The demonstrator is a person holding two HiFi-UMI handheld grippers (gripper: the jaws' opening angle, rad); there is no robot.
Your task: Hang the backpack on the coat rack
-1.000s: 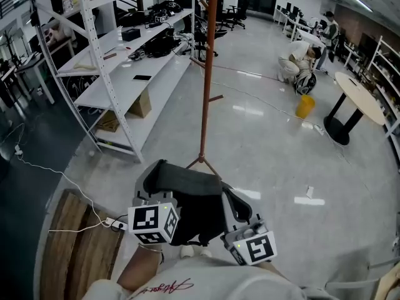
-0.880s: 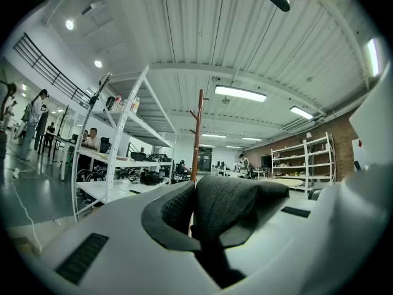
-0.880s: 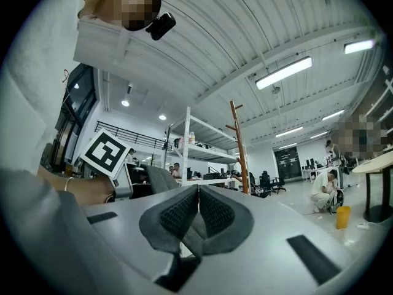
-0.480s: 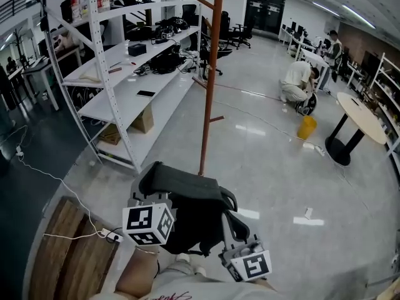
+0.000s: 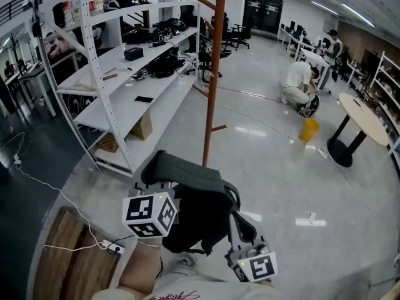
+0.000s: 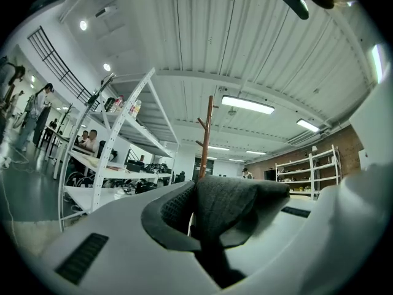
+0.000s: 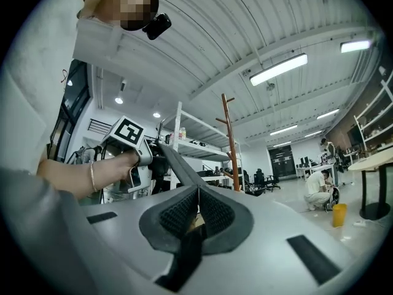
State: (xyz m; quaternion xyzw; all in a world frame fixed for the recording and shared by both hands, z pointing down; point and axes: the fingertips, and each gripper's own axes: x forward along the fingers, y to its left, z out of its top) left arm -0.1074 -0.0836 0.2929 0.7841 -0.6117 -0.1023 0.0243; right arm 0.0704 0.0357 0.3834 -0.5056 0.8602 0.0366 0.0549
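Now the backpack (image 5: 190, 195) is hanging higher and nearer the coat rack (image 5: 212, 74) than a second ago. Left gripper (image 6: 207, 217) is clamping its dark fabric and right gripper (image 7: 196, 211) is pinching a strap, both sets of jaws closed tight. Glossy grey floor (image 5: 269, 161), white shelving (image 5: 119, 74). Count: one backpack, one rack, two grippers, one round table (image 5: 362, 114), one yellow bucket (image 5: 308, 129).

Left hand-held gripper (image 6: 196, 206), jaws clamped on dark fabric of the backpack (image 6: 239, 201); brown coat rack (image 6: 209, 134) upright beyond, white shelving (image 6: 116, 176) at left.

Head view looks steeply down; both gripper views look level, all sharing the coat rack (image 7: 231, 140).
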